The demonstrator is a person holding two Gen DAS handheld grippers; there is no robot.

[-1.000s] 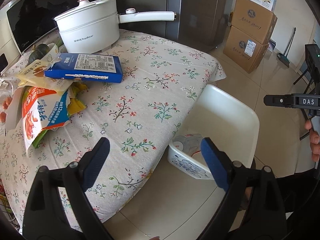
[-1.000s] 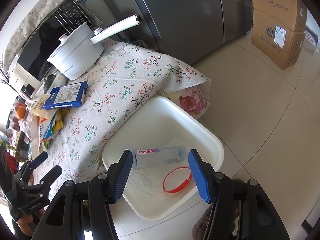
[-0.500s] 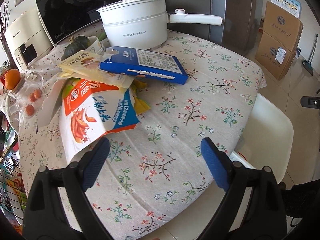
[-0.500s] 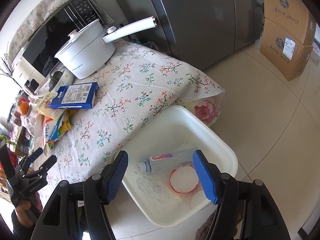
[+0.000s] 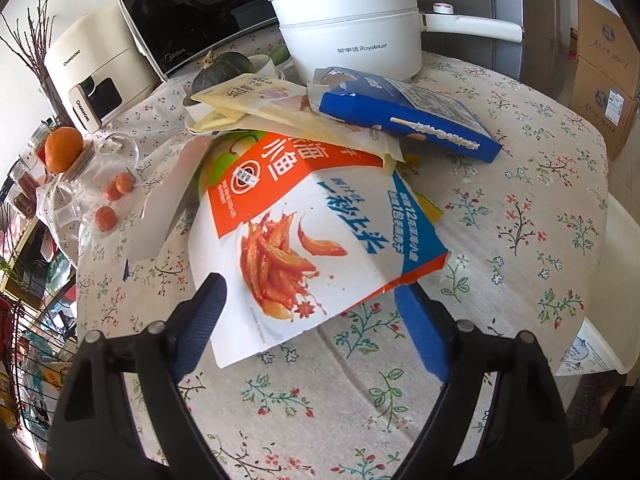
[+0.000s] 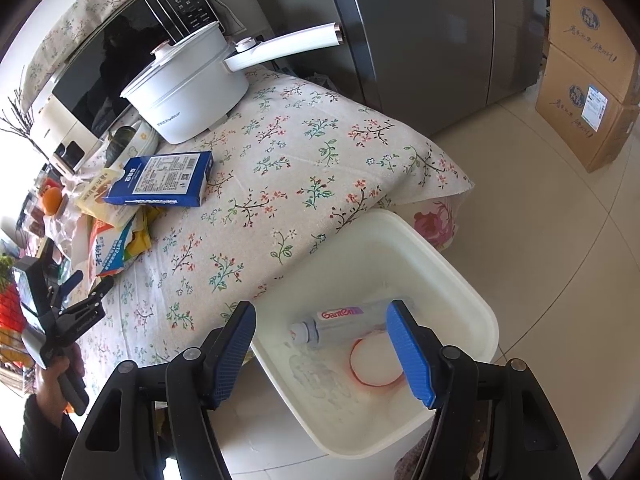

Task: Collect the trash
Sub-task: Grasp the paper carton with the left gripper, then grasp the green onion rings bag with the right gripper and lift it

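Observation:
A pile of trash lies on the flowered tablecloth: an orange, white and blue snack bag (image 5: 304,240), a yellow pouch (image 5: 280,108) and a torn blue carton (image 5: 404,116) on top. My left gripper (image 5: 308,300) hovers low over the near edge of the snack bag. Its jaws are closing with the bag's edge between them, and the pads do not press on it. My right gripper (image 6: 320,312) stands open and empty above the white bin (image 6: 452,280) beside the table. In the bin lie a plastic bottle (image 6: 344,322) and a red-rimmed white lid (image 6: 376,364). In the right wrist view the left gripper (image 6: 80,284) shows at far left.
A white long-handled pot (image 5: 352,32) stands behind the pile, with a microwave (image 5: 192,12) and a pumpkin (image 5: 224,68) further back. An orange (image 5: 62,148) and a glass jar (image 5: 100,184) are at the left. Cardboard boxes (image 6: 588,80) and a grey fridge (image 6: 420,28) stand on the floor.
My left gripper swung from over the bin to the trash pile and came in close over the snack bag. The right gripper shifted a little over the bin and opened slightly wider.

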